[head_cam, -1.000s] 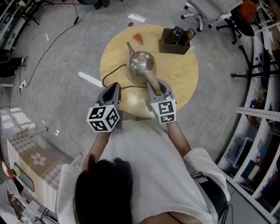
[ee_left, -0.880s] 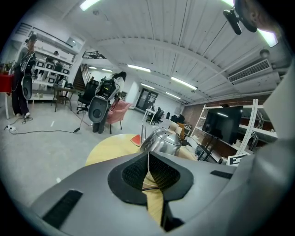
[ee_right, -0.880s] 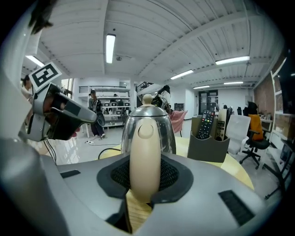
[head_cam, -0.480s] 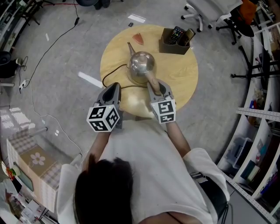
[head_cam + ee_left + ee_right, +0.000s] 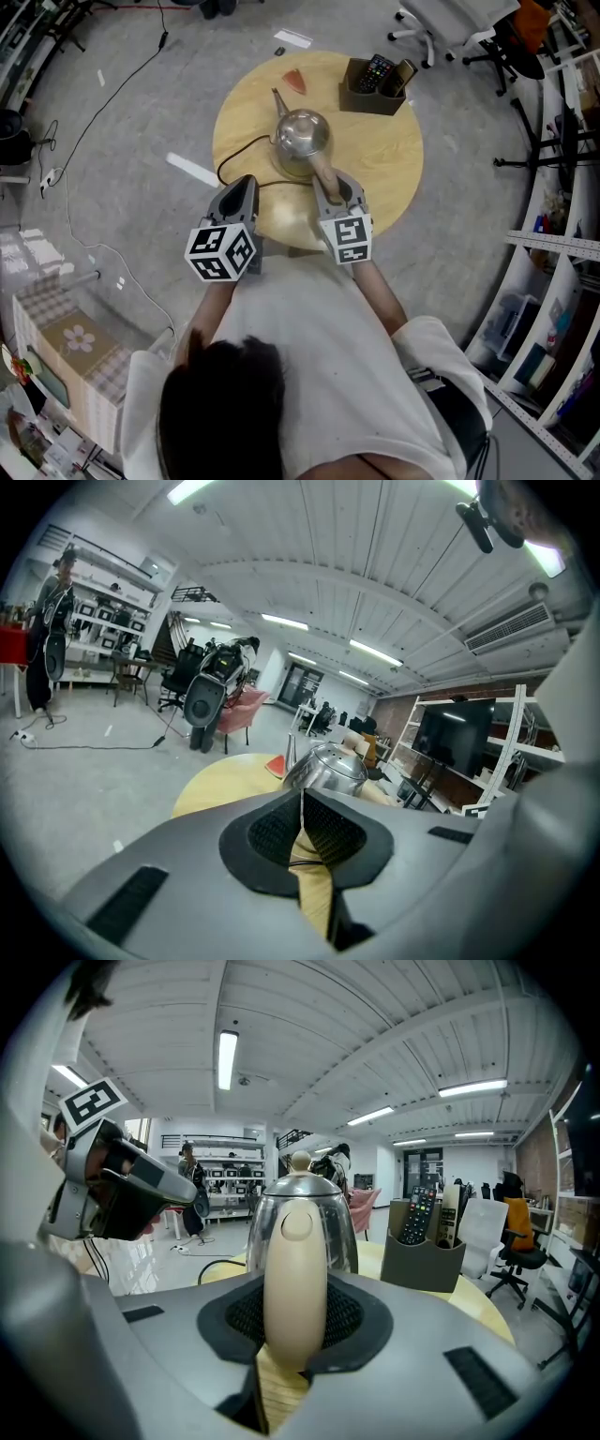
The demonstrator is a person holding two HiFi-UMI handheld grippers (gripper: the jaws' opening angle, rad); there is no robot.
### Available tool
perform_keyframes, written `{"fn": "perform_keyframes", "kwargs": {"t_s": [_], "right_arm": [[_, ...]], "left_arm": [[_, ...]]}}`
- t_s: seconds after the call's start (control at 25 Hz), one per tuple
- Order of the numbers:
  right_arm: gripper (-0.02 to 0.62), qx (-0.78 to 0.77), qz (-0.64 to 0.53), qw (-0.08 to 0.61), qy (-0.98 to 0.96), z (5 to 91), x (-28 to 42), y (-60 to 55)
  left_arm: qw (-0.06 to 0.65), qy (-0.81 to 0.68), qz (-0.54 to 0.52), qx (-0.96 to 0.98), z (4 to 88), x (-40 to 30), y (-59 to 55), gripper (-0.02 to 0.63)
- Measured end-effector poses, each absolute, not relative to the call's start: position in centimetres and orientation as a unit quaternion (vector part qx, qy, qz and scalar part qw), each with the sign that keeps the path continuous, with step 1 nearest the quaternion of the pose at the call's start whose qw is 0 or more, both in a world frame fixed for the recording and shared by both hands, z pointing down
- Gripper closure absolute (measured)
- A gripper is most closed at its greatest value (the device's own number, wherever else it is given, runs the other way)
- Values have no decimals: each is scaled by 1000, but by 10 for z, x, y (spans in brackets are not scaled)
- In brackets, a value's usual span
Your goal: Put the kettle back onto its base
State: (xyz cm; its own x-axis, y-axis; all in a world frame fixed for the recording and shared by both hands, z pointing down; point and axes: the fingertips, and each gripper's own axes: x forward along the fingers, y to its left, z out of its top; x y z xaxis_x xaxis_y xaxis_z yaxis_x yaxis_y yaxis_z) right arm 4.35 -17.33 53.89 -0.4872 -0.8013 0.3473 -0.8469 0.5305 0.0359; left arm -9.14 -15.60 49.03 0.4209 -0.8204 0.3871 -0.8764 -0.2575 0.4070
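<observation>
The right gripper (image 5: 295,1327) was closed on the cream handle (image 5: 294,1269) of the steel kettle (image 5: 302,134), its jaws set narrow with the pads bearing on both sides of the handle. The kettle body stood directly ahead of the jaws, upright, with its spout pointing away from the tool. The left gripper (image 5: 302,829) had its jaws together on nothing and sat to the left of the working tool, apart from the kettle. A black cord (image 5: 234,155) ran across the table (image 5: 389,178) and in under the kettle, so the base was judged to lie beneath the body. No view showed the base itself or whether the kettle was seated on it. The main risk was a misaligned seating, since the body hid the base from above and the tool hid the kettle's underside. A release before full seating could leave the kettle tilted or tip it. The handle was smooth and rounded, and the weight hung forward of the pads, so the kettle could pivot downward in the grip. Any sideways correction could drag the cord and shift the base.
</observation>
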Motion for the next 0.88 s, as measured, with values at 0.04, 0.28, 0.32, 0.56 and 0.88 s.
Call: {"fn": "perform_keyframes", "kwargs": {"t_s": [0.04,0.28,0.32,0.56,0.88], "right_arm": [[497,479,71,162,-860,539,44,-173],[483,470,90,162,-863,544,41,-175],[417,465,98,167,-864,548,39,-174],[341,454,120,189,-862,560,35,-164],[339,459,142,186,-857,553,43,-161]], "left_arm": [[289,-536,49,792,490,-90,-156,574],[290,-533,51,793,492,-86,-158,574],[289,-532,51,795,491,-84,-157,574],[282,-524,55,802,488,-80,-157,574],[284,-514,55,808,489,-78,-155,574]]}}
